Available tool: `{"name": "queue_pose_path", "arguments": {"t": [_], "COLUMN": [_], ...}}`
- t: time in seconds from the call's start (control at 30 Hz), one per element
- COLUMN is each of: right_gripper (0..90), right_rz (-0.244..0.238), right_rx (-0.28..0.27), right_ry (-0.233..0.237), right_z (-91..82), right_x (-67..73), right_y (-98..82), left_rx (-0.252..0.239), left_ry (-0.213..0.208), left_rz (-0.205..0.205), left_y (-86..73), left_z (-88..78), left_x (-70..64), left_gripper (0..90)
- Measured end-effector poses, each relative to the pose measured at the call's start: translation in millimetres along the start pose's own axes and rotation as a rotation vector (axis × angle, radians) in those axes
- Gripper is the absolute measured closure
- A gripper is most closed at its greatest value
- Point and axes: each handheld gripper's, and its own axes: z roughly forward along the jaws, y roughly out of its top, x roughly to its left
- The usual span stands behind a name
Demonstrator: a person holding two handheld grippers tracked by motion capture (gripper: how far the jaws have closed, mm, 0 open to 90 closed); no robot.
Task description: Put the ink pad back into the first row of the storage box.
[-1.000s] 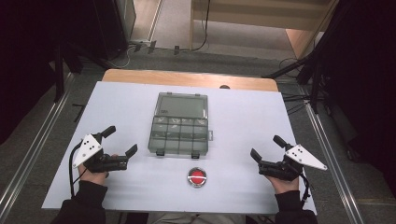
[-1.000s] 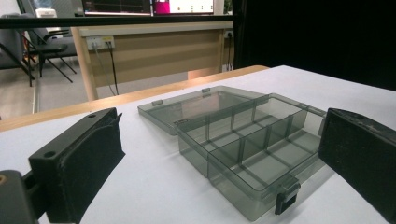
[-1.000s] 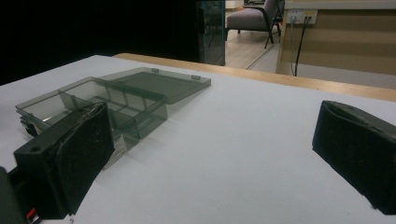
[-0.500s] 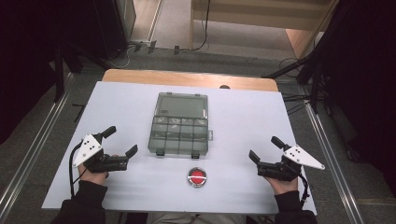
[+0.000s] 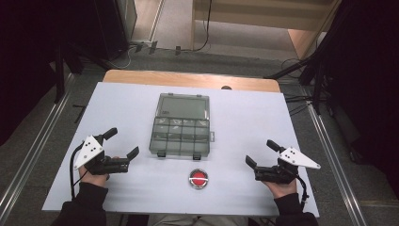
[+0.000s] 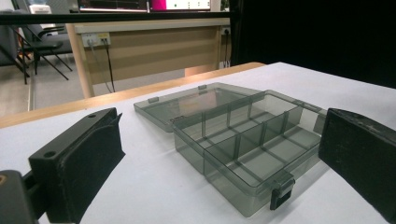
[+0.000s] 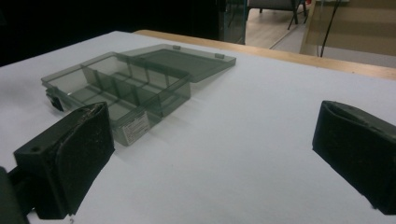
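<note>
Your right gripper has crept slightly left since a second ago. The white surface carries the open box at frame centre, untouched. Your left gripper sits lower left; both grippers' jaws are spread apart, empty.

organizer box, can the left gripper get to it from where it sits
Probably yes. The left gripper has its jaws open and aimed toward the organizer box, with bare table between them. The red button lies off to the side, out of the way.
</note>
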Motion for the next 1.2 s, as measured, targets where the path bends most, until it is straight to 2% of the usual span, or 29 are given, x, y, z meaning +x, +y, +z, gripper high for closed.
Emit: {"name": "queue_pose_path", "arguments": {"t": [0.13,0.47,0.73,0.87,1.2], "right_gripper": [0.0,0.0,0.0,0.0,0.0], "right_rz": [-0.013,-0.026,-0.065,-0.103,-0.129], "right_rx": [0.019,0.059,0.114,0.14,0.206], "right_ry": [0.028,0.058,0.105,0.131,0.164], "right_z": [4.0,9.6,19.3,22.6,35.7], "right_x": [5.3,13.0,29.6,38.5,51.9], "right_y": [-0.2,-1.3,-1.6,0.0,5.0], "left_rx": [0.0,0.003,0.007,0.007,0.012], "left_ry": [-0.003,-0.004,-0.006,-0.005,0.001], "left_rz": [0.002,0.002,0.003,0.006,0.01], "left_y": [0.3,0.6,0.9,0.9,0.6], "left_z": [-0.5,-1.3,-2.0,-2.1,-2.5], "left_x": [-0.6,-1.6,-2.5,-3.5,-3.7], "left_gripper": [0.0,0.0,0.0,0.0,0.0]}}
